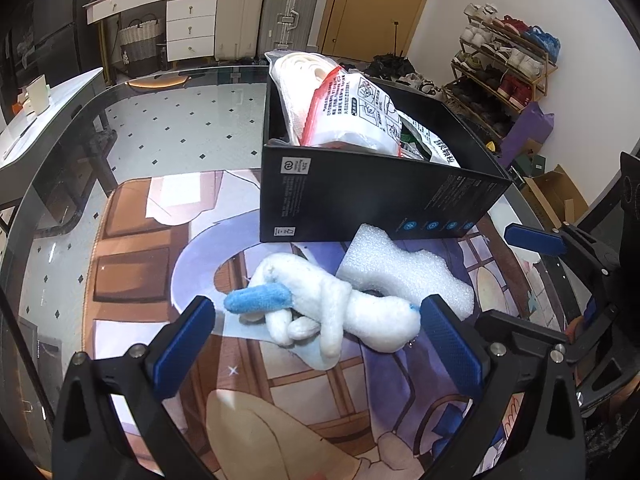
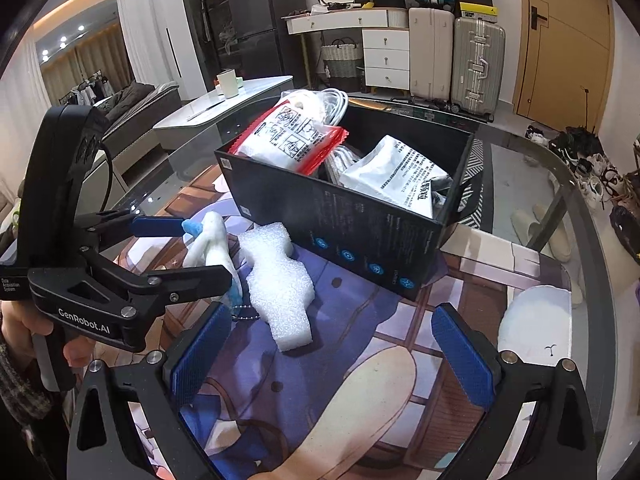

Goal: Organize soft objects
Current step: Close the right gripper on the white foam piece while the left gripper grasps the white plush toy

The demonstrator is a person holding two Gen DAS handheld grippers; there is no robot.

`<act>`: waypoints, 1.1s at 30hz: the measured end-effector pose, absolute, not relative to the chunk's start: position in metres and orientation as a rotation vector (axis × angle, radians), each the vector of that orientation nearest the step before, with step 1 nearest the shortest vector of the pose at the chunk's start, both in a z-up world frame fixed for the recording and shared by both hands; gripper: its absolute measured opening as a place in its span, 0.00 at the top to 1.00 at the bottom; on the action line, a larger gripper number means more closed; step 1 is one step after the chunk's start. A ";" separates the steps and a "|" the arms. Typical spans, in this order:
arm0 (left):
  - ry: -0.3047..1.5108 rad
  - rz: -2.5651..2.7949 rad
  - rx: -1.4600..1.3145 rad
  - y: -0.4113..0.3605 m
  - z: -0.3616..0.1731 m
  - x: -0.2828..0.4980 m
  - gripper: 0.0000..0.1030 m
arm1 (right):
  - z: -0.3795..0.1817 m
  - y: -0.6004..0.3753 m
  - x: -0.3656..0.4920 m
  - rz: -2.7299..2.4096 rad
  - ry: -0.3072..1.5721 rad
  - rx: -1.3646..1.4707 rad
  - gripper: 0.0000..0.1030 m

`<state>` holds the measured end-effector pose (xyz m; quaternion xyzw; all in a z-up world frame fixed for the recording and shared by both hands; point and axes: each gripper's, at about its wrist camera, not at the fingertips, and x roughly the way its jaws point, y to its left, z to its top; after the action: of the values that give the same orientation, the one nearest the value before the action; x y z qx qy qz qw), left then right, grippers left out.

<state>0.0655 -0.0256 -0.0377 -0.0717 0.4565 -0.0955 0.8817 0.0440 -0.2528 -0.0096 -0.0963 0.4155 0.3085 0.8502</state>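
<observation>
We have the left gripper (image 1: 316,328) low over the counter (image 1: 168,128) with its jaws spread wide on either side of the white plush toy (image 1: 320,304), which sits in the lower centre of the left wrist view; the blue pads flank it but do not appear to press on it yet, so we judge this to be the approach to a grasp rather than a hold; the toy lies on its side on the printed mat (image 1: 132,264), its blue ear (image 1: 256,298) pointing toward the left pad, and it seems to rest against or partly over the foam block (image 1: 404,268) just behind it, which is probably why we come at it from the near side

The black box (image 1: 360,196) stands directly beyond both soft pieces, in the upper centre of that view, already holding the sealed white packets (image 1: 344,108); we take it as the place the soft things are gathered, so the toy and foam sit near its front wall, ready for a short lift over the rim

In the right wrist view the right gripper (image 2: 332,356) hangs at the bottom of the frame with jaws spread and nothing between them, held back, we think, to leave room; the foam block (image 2: 280,280) lies left of centre there, the plush toy (image 2: 212,240) further left, partly behind the left gripper (image 2: 192,248)
</observation>
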 end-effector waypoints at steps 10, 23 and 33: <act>0.952 -0.185 -0.175 -0.017 -0.037 0.063 0.01 | -0.022 -0.227 0.038 0.695 0.898 -0.236 0.09; 0.955 -0.195 -0.183 -0.012 -0.041 0.059 0.01 | -0.038 -0.200 0.039 0.707 0.932 -0.271 0.45; 0.964 -0.190 -0.199 -0.018 -0.040 0.066 0.05 | -0.038 -0.191 0.040 0.696 0.926 -0.302 0.63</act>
<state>0.0659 -0.0182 -0.0403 -0.0952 0.4622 -0.0911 0.8769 0.0401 -0.1913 -0.0377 -0.1420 0.4358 0.3276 0.8262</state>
